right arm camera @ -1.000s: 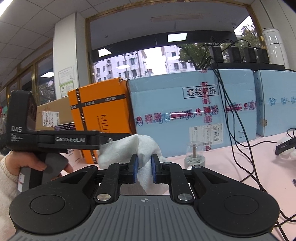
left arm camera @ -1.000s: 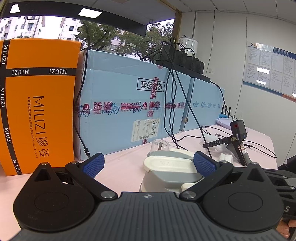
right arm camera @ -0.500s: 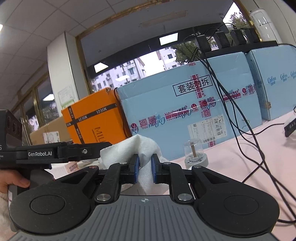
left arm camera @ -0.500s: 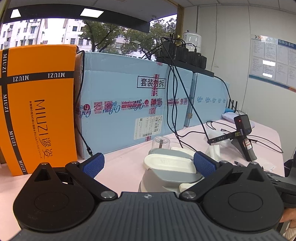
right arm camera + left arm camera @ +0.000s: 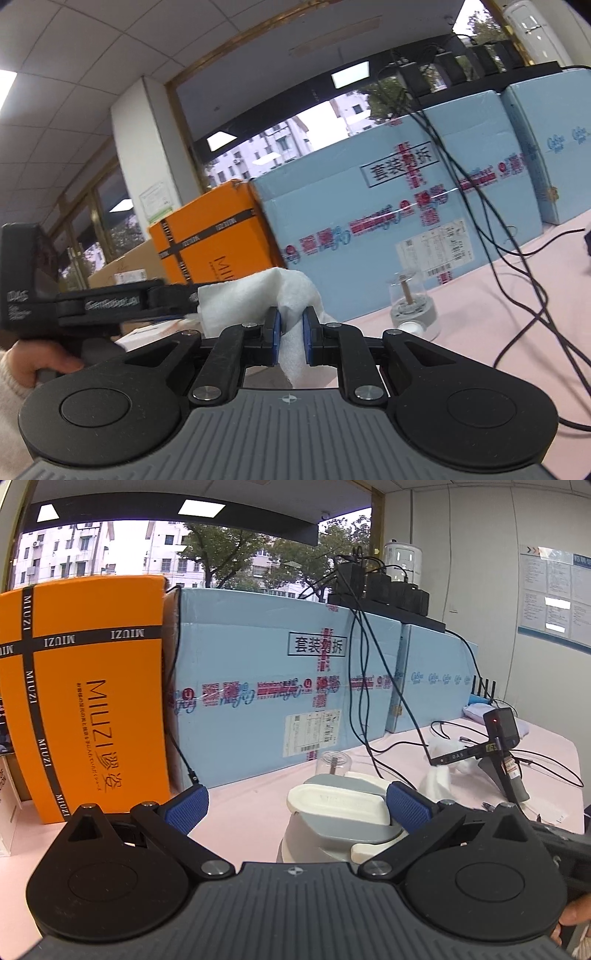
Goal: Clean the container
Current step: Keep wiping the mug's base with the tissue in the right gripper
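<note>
My left gripper (image 5: 295,808) has its jaws spread wide, the blue pads (image 5: 406,806) standing either side of the grey container (image 5: 332,827) without visibly touching it. The container sits on the pink table (image 5: 251,812), in front of the blue carton (image 5: 280,686); its white lid (image 5: 338,803) is on. A small clear jar (image 5: 332,764) stands just behind the container, between it and the carton.

My right gripper (image 5: 291,334) has its jaws pressed onto a white cloth (image 5: 258,299), which bulges above the pads.

Change noted: over the last second my right gripper has tilted upward, so more ceiling shows and the table has dropped low in its view. The left view has shifted only slightly; the container remains between the open jaws. The cloth grip is unchanged.

Judgement: the cloth is secured but well apart from the container; no wiping has begun. The left jaws need to close on the container to steady it first.
</note>
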The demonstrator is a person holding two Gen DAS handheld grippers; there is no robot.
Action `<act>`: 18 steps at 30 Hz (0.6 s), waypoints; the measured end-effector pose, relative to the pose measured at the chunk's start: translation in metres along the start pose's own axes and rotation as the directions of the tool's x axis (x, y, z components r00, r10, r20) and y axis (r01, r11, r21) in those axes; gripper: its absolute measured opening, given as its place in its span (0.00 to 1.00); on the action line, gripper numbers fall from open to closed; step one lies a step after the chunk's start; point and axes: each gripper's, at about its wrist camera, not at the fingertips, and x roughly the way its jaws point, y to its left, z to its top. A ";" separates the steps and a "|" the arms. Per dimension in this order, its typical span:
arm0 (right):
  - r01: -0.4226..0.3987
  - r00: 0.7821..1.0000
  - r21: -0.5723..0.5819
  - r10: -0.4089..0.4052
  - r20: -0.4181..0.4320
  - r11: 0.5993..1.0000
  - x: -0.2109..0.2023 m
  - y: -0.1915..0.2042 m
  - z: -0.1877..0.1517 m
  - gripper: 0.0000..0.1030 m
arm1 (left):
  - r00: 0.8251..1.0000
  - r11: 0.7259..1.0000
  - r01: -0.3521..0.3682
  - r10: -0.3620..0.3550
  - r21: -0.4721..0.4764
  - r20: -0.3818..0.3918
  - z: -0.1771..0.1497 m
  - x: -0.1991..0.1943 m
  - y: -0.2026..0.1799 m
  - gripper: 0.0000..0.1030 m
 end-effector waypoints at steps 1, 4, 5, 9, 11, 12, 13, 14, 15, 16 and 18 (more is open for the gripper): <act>0.006 1.000 0.013 -0.006 0.002 1.000 0.001 -0.003 0.001 0.13 | 1.000 1.000 0.002 -0.002 0.006 0.002 -0.001 0.000 -0.002 1.00; 0.019 1.000 0.026 -0.019 0.000 0.999 -0.001 -0.005 0.001 0.13 | 1.000 1.000 0.004 -0.004 0.019 0.004 -0.001 -0.001 -0.004 1.00; 0.024 1.000 0.018 -0.024 -0.001 1.000 -0.003 -0.003 0.000 0.13 | 1.000 1.000 0.005 -0.005 0.019 0.003 -0.001 -0.001 -0.004 1.00; 0.006 1.000 0.005 -0.006 -0.010 1.000 -0.007 0.001 -0.003 0.13 | 1.000 1.000 -0.014 0.015 -0.005 0.012 -0.001 -0.004 0.003 1.00; -0.011 1.000 -0.004 0.011 -0.015 1.000 -0.009 0.006 -0.004 0.13 | 1.000 0.999 -0.023 0.024 -0.022 0.018 -0.002 -0.005 0.007 1.00; -0.020 1.000 -0.010 0.020 -0.018 1.000 -0.009 0.009 -0.005 0.13 | 0.999 0.999 -0.026 0.027 -0.030 0.021 -0.003 -0.005 0.009 1.00; -0.030 0.999 -0.016 0.030 -0.021 0.999 -0.009 0.011 -0.005 0.13 | 0.999 0.999 -0.026 0.026 -0.035 0.024 -0.004 -0.006 0.011 1.00; -0.040 0.999 -0.017 0.039 -0.025 0.999 -0.010 0.013 -0.006 0.13 | 0.999 0.999 -0.023 0.024 -0.038 0.026 -0.004 -0.007 0.012 1.00; -0.044 0.999 -0.018 0.044 -0.026 0.999 -0.010 0.014 -0.007 0.13 | 0.999 0.999 -0.019 0.020 -0.042 0.030 -0.005 -0.007 0.013 1.00; -0.045 0.999 -0.020 0.044 -0.026 0.999 -0.010 0.016 -0.007 0.13 | 0.999 0.999 -0.014 0.015 -0.046 0.034 -0.006 -0.008 0.014 1.00; -0.044 0.999 -0.026 0.044 -0.028 0.999 -0.010 0.017 -0.007 0.13 | 0.999 0.998 0.001 0.002 -0.057 0.044 -0.009 -0.008 0.017 1.00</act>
